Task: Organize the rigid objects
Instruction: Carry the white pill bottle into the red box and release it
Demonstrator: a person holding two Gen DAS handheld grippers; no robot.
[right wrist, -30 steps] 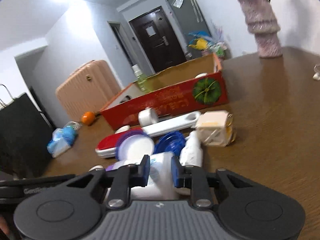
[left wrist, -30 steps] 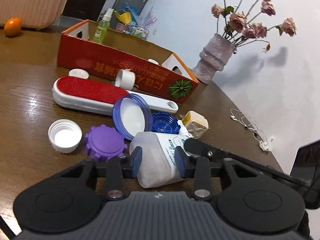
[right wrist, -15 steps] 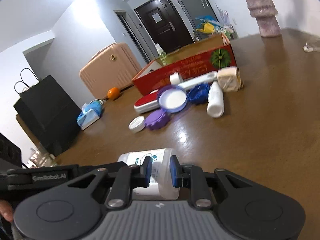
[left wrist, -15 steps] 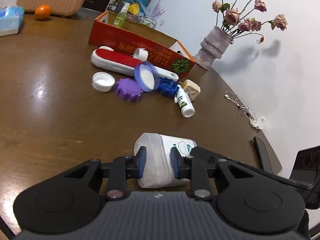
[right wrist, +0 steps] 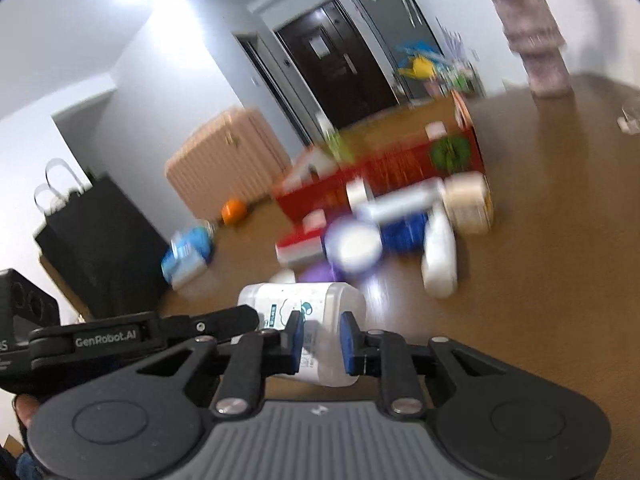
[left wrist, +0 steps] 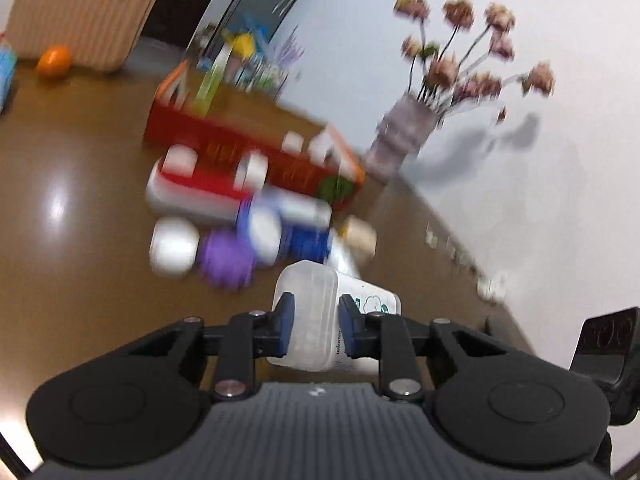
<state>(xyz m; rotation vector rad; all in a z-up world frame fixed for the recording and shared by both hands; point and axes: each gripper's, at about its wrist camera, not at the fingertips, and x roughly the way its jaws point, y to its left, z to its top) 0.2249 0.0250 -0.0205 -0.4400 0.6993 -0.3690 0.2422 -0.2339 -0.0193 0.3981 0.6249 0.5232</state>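
Observation:
Both grippers hold one translucent white plastic bottle (left wrist: 316, 312) lying sideways in the air above the brown table. My left gripper (left wrist: 316, 330) is shut on its base end. My right gripper (right wrist: 322, 346) is shut on its labelled part (right wrist: 304, 308). The left gripper's body shows at the left of the right wrist view (right wrist: 132, 336). Beyond lies a blurred pile: a red lint brush (left wrist: 192, 196), a purple lid (left wrist: 226, 260), a white cap (left wrist: 174, 246), a blue lid (left wrist: 308, 242), a small white bottle (right wrist: 440, 260). The red cardboard box (left wrist: 248, 152) stands behind the pile.
A vase of dried flowers (left wrist: 404, 144) stands at the table's far right. An orange (left wrist: 54, 60) and a blue tissue pack (right wrist: 188, 254) lie at the far left. A pink suitcase (right wrist: 224, 160) and a black bag (right wrist: 96, 240) stand beyond the table.
Both grippers have carried the bottle forward toward the pile and the box, which look nearer and blurred by motion. Both stay shut on the bottle.

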